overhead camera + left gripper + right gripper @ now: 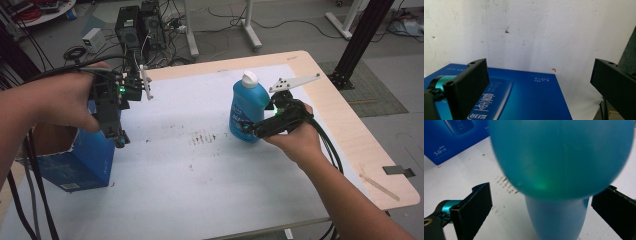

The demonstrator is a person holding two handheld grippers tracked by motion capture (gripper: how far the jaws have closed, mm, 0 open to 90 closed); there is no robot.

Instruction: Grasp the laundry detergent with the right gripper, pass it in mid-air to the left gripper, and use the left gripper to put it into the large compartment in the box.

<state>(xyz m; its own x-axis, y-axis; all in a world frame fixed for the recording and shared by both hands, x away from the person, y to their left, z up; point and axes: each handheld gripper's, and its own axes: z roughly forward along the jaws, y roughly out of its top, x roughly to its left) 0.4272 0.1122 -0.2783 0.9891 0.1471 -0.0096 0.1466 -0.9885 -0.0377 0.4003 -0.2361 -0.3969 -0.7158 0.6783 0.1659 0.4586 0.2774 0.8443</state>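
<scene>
A blue bottle (247, 107) with a white cap stands upright right of the table's middle. My right gripper (246, 128) comes at its lower body from the right, open. In the right gripper view the blurred bottle (561, 157) sits between the wide-apart jaws of my right gripper (546, 187), and neither jaw touches it. A blue carton (75, 160) stands at the table's left edge. My left gripper (120, 140) points down beside the carton's upper right corner. In the left gripper view my left gripper (540, 62) is open and holds nothing, with the carton's printed face (524, 100) below.
A white mat (200, 180) covers most of the wooden table (350, 135), with dark scuff marks (202, 137) near its middle. A thin stick (377, 185) and a tape strip (397, 171) lie at the right edge. Computer towers (135, 25) and cables are on the floor behind.
</scene>
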